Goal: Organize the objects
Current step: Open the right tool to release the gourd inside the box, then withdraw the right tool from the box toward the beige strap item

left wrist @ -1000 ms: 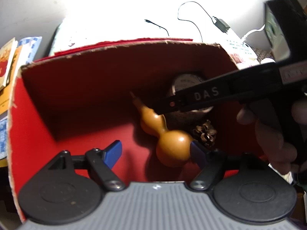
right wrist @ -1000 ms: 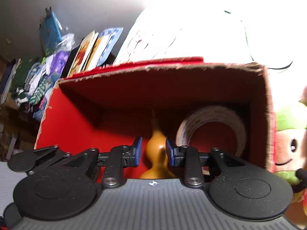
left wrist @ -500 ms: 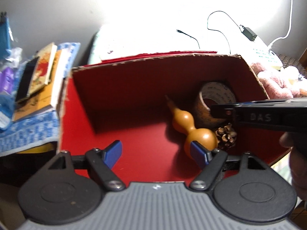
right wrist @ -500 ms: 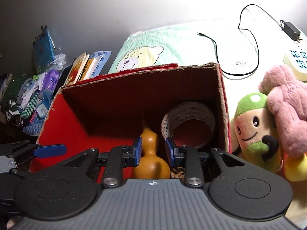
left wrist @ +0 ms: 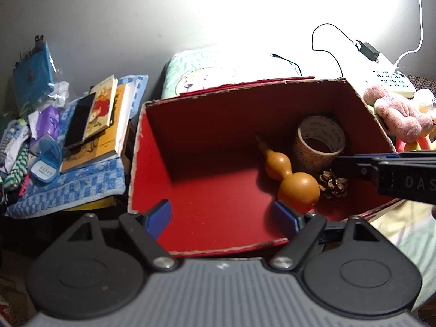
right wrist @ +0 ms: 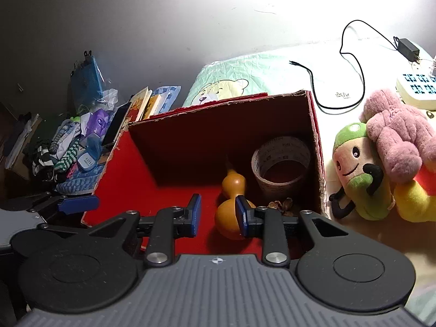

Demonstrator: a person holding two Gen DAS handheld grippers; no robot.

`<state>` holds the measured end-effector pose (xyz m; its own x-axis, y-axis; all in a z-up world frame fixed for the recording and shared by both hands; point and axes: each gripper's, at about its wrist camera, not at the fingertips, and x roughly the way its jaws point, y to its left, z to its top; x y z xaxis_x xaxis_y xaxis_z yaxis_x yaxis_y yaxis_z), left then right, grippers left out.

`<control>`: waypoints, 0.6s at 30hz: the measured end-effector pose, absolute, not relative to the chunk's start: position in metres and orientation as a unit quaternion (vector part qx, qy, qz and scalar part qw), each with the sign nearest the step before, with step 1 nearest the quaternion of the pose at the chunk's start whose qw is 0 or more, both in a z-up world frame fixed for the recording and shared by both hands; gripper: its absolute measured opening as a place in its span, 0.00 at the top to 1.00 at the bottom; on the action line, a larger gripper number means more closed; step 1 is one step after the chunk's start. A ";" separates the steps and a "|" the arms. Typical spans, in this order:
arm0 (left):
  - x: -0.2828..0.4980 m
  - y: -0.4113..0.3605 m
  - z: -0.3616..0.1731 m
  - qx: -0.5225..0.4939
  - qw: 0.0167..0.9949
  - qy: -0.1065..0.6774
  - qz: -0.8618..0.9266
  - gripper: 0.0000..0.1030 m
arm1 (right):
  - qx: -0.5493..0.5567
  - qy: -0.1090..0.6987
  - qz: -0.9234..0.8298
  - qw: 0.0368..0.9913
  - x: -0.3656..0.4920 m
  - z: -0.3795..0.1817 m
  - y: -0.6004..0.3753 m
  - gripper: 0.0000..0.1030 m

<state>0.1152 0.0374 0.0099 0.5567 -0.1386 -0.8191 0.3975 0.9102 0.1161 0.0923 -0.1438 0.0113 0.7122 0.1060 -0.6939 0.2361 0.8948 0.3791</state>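
An open red cardboard box [left wrist: 152,147] [right wrist: 316,136] holds an orange gourd [left wrist: 291,182] [right wrist: 231,209] lying on its floor, a roll of tape [left wrist: 320,139] [right wrist: 280,160] and a small pine cone [left wrist: 333,184] [right wrist: 280,205] in its right part. My left gripper [left wrist: 221,216] hangs above the box's near edge, wide open and empty. My right gripper [right wrist: 218,215] is above the near right part of the box, its jaws narrowly apart with nothing between them; the gourd lies below, behind the right fingertip. In the left wrist view the right gripper [left wrist: 381,169] reaches in from the right.
Left of the box lie books [left wrist: 106,120], a checked blue towel [left wrist: 68,188] and mixed clutter. Plush toys [right wrist: 381,163] lie to its right, with a power strip [right wrist: 417,90] and a black cable [right wrist: 354,68] behind. A bear-print pillow [right wrist: 226,87] is behind the box.
Both grippers have drawn back and up from the box, so more of the surroundings shows. The right gripper left the box interior; the gourd stays lying inside.
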 end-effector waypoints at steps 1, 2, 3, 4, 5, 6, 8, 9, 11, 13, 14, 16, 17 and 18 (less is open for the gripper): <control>0.113 0.038 0.011 0.147 0.871 0.443 -0.152 0.19 | 0.223 0.376 -0.036 0.899 0.090 0.012 -0.141 0.71; 0.110 0.038 0.012 0.147 0.872 0.442 -0.150 0.19 | 0.221 0.374 -0.034 0.900 0.087 0.013 -0.140 0.71; 0.107 0.038 0.013 0.148 0.873 0.441 -0.148 0.19 | 0.221 0.373 -0.033 0.900 0.085 0.013 -0.138 0.71; 0.105 0.038 0.013 0.149 0.873 0.441 -0.145 0.19 | 0.221 0.373 -0.032 0.900 0.082 0.013 -0.137 0.71; 0.102 0.039 0.014 0.149 0.874 0.440 -0.143 0.19 | 0.223 0.373 -0.031 0.900 0.080 0.013 -0.136 0.70; 0.100 0.039 0.014 0.150 0.874 0.439 -0.141 0.19 | 0.225 0.372 -0.030 0.900 0.077 0.012 -0.136 0.70; 0.095 0.040 0.015 0.152 0.876 0.438 -0.136 0.19 | 0.229 0.369 -0.028 0.900 0.071 0.012 -0.136 0.71; 0.093 0.040 0.016 0.153 0.876 0.437 -0.134 0.19 | 0.231 0.367 -0.026 0.901 0.068 0.013 -0.136 0.70; 0.088 0.040 0.016 0.155 0.877 0.435 -0.128 0.19 | 0.236 0.362 -0.021 0.902 0.063 0.014 -0.136 0.70; 0.084 0.042 0.017 0.156 0.878 0.435 -0.125 0.19 | 0.242 0.356 -0.014 0.902 0.058 0.015 -0.137 0.70; 0.082 0.042 0.017 0.155 0.878 0.436 -0.123 0.19 | 0.245 0.355 -0.010 0.902 0.055 0.016 -0.136 0.70; 0.079 0.042 0.017 0.155 0.878 0.437 -0.118 0.18 | 0.250 0.353 -0.001 0.902 0.052 0.016 -0.136 0.70; 0.077 0.042 0.017 0.156 0.878 0.437 -0.116 0.18 | 0.251 0.352 0.003 0.902 0.050 0.016 -0.135 0.70; 0.075 0.042 0.017 0.156 0.878 0.437 -0.113 0.18 | 0.251 0.352 0.006 0.902 0.048 0.016 -0.135 0.70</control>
<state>0.0750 0.0420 0.0171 0.5918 -0.0622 -0.8037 0.3352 0.9257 0.1752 0.0483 -0.1349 0.0160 0.7519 0.1875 -0.6321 0.1657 0.8742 0.4564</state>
